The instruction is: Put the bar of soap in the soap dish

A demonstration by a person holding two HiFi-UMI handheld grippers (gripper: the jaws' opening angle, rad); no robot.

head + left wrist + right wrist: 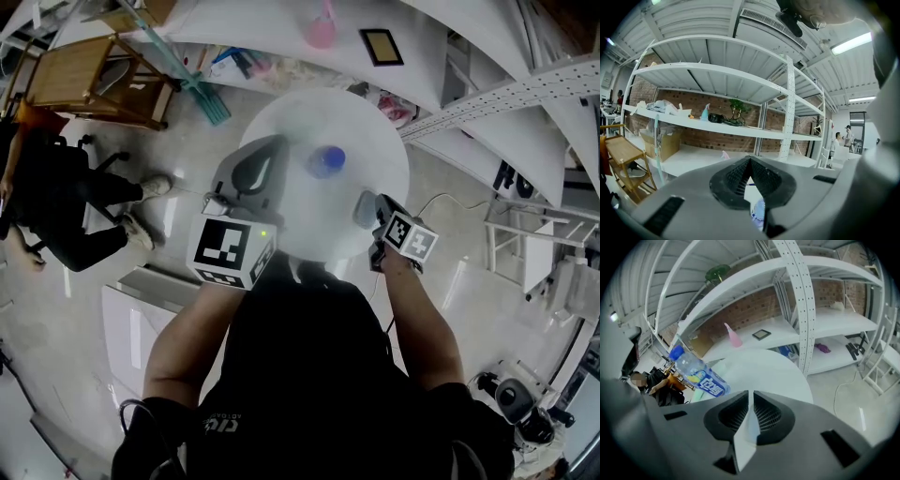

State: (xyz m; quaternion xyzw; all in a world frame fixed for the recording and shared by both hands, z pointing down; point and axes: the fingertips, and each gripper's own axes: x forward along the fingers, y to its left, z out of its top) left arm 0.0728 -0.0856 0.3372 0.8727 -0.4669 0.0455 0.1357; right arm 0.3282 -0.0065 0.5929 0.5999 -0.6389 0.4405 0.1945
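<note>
Hand-held gripper (751,399), soap (744,441), wht table (764,369), shelving (801,291)

I can read almost nothing here. The bottle (696,373) just beyond my right gripper (751,393), up and to the left of its jaws, wears a blue label (711,385) with white characters too blurred to spell out. The left marker cube (232,251), on my left gripper (750,158), and the right marker cube (411,236) show only black-and-white square patterns, no letters. Pale lettering (223,425) on my dark shirt is too small to read.
</note>
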